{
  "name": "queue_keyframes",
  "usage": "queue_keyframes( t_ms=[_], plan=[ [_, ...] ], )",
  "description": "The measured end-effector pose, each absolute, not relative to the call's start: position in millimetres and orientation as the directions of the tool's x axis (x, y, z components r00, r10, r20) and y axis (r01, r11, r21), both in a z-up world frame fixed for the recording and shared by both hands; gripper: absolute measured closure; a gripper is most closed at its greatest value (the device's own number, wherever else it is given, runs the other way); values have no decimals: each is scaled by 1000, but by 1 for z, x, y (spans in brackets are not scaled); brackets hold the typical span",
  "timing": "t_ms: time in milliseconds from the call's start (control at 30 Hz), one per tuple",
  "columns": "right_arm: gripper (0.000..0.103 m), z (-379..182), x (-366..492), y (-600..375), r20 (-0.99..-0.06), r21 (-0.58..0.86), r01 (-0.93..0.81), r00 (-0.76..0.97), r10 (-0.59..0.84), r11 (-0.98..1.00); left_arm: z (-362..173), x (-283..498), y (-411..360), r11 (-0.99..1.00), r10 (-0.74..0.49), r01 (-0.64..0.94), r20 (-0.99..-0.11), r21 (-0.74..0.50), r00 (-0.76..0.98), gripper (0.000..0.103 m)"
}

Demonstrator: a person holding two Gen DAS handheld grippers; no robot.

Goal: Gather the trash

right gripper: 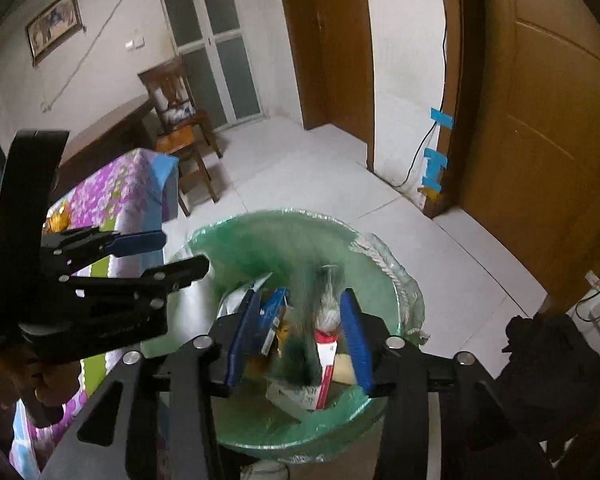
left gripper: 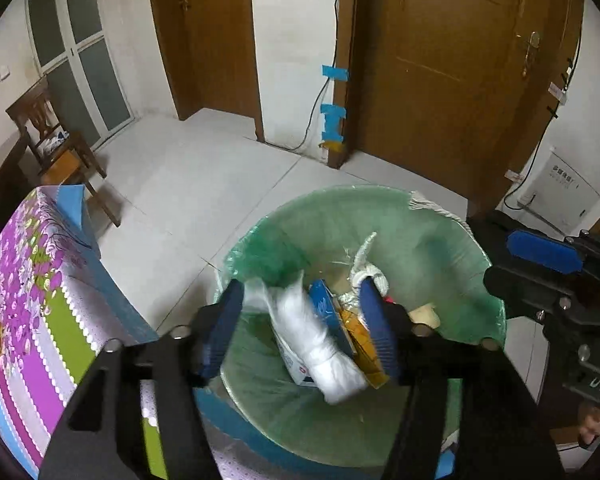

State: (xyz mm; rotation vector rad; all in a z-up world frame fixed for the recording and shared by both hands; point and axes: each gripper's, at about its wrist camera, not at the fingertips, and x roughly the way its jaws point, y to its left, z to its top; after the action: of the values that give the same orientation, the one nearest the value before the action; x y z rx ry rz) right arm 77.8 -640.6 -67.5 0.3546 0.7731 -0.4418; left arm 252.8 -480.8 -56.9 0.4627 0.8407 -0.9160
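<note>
A round bin with a green liner (left gripper: 428, 248) stands on the floor; it also shows in the right wrist view (right gripper: 292, 236). My left gripper (left gripper: 300, 328) is open above the bin. A white crumpled plastic bag (left gripper: 320, 340) is blurred between its fingers, over the trash inside. My right gripper (right gripper: 300, 332) is open above the bin. A dark green blurred scrap (right gripper: 300, 344) is between its fingers. Inside lie a blue packet (right gripper: 272, 312), a red and white carton (right gripper: 326, 364) and a knotted white bag (right gripper: 328, 312).
A table with a purple flowered cloth (left gripper: 32, 292) stands just left of the bin. A wooden chair (right gripper: 180, 120) is farther back. Brown doors (left gripper: 440, 60) and a wall cable (left gripper: 320, 92) are behind. A black cloth (right gripper: 552, 364) lies at the right.
</note>
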Motion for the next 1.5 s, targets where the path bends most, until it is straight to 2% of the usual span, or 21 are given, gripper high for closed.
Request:
queue_keyframes(
  t_ms=[233,300,367,433,500,600,800,933,1100,1233,1500],
  plan=[
    [59,-65,63,-630,-709,112,510,642,-291,853,-51,233,-469,562,-524,827,-764,21,376,39],
    [58,-60,53,-623,-693,79,513,645,-323,855,-46,226,-465,563,-533,826,-752,26,387,36],
    [40,-53,39,-609,-656,38,519,658,-371,854,-41,216,-459,565,-549,825,-731,34,406,32],
    [14,-45,22,-591,-589,8,538,684,-430,843,-35,204,-449,557,-575,829,-698,46,426,25],
    [4,-37,6,-576,-526,-22,560,698,-486,829,-27,189,-437,561,-604,825,-648,66,463,14],
    [4,-27,-22,-549,-416,-76,610,699,-582,788,-14,166,-413,530,-670,847,-596,35,444,6],
    [4,-22,-63,-511,-361,-123,667,659,-659,735,-1,129,-370,486,-724,874,-551,21,415,5],
    [4,-26,-93,-481,-291,-159,723,617,-731,673,1,109,-335,548,-742,836,-441,36,505,5],
    [4,-27,-116,-463,-269,-161,767,572,-775,622,-4,105,-311,590,-724,807,-436,10,535,5],
    [4,-31,-131,-463,-294,-132,792,543,-787,596,-3,106,-303,616,-708,788,-446,-10,548,5],
    [4,-39,-129,-468,-317,-143,794,529,-788,591,0,96,-292,621,-692,783,-450,28,565,5]
  ],
)
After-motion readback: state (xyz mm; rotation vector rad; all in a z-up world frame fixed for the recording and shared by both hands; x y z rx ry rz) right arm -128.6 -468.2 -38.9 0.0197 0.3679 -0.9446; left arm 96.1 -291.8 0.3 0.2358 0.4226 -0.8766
